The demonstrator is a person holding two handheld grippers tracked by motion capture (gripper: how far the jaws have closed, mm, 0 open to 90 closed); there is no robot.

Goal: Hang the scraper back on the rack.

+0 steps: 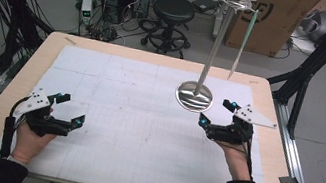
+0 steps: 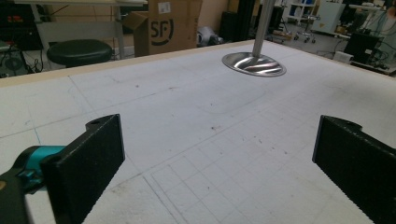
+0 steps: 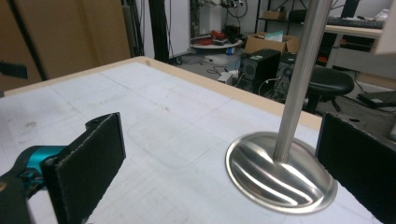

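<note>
Metal stand (image 1: 195, 96) on the gridded mat at one o'clock, right gripper (image 1: 218, 114) just beside its base, jaws wide and empty, left gripper (image 1: 69, 109) at eight o'clock, jaws wide, empty, cardboard box (image 2: 173, 23) at twelve printed "SF"

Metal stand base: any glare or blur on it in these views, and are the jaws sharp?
High view: the stand base shows bright reflected streaks, the whole frame slightly soft. Right gripper view: the base has white glare bands across its dish, the pole is fairly sharp, the near jaws are a little soft. Left gripper view: the base is smaller, with mild sheen; the background is blurry.
</note>
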